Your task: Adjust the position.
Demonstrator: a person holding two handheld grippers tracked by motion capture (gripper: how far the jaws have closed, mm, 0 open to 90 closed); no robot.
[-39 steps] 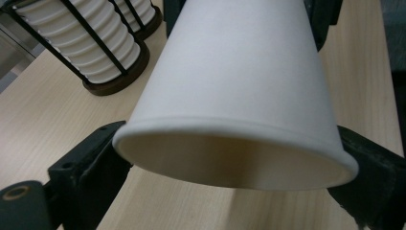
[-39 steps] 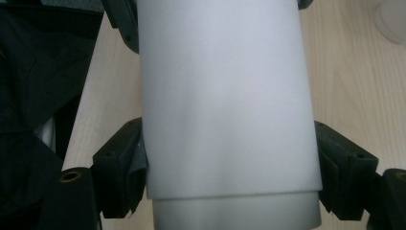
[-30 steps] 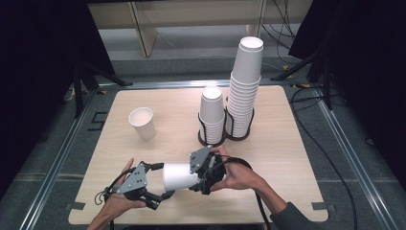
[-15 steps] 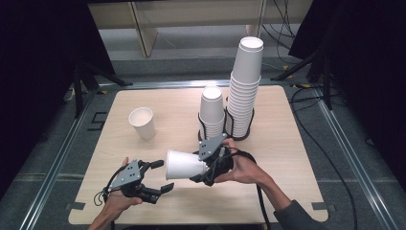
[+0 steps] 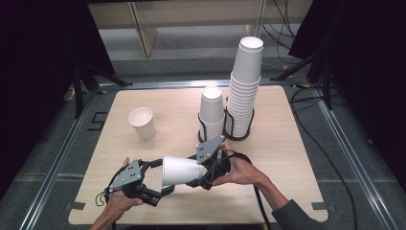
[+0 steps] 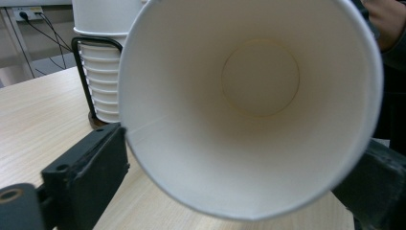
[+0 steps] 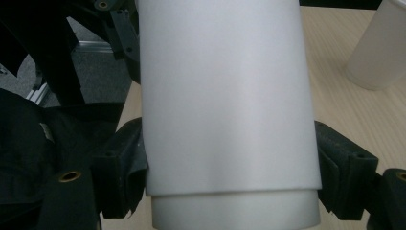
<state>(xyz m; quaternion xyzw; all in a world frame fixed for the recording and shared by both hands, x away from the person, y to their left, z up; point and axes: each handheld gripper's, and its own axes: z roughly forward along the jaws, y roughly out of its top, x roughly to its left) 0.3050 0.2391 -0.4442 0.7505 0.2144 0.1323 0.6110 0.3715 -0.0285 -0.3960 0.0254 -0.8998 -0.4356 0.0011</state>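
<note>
Right gripper [image 5: 194, 175] clamps the base end of a white paper cup [image 5: 179, 170] — cup lies sideways above the near middle of the wooden table [image 5: 287, 158], mouth facing left. Left gripper [image 5: 160, 179], near left, jaws just been opening, now wide either side of the cup's rim — pads not pressing. Far off: a lone paper cup [image 5: 142, 122] upright at left, two cup stacks [image 5: 245, 86] in black wire holders [image 5: 238, 134] at centre-right.
</note>
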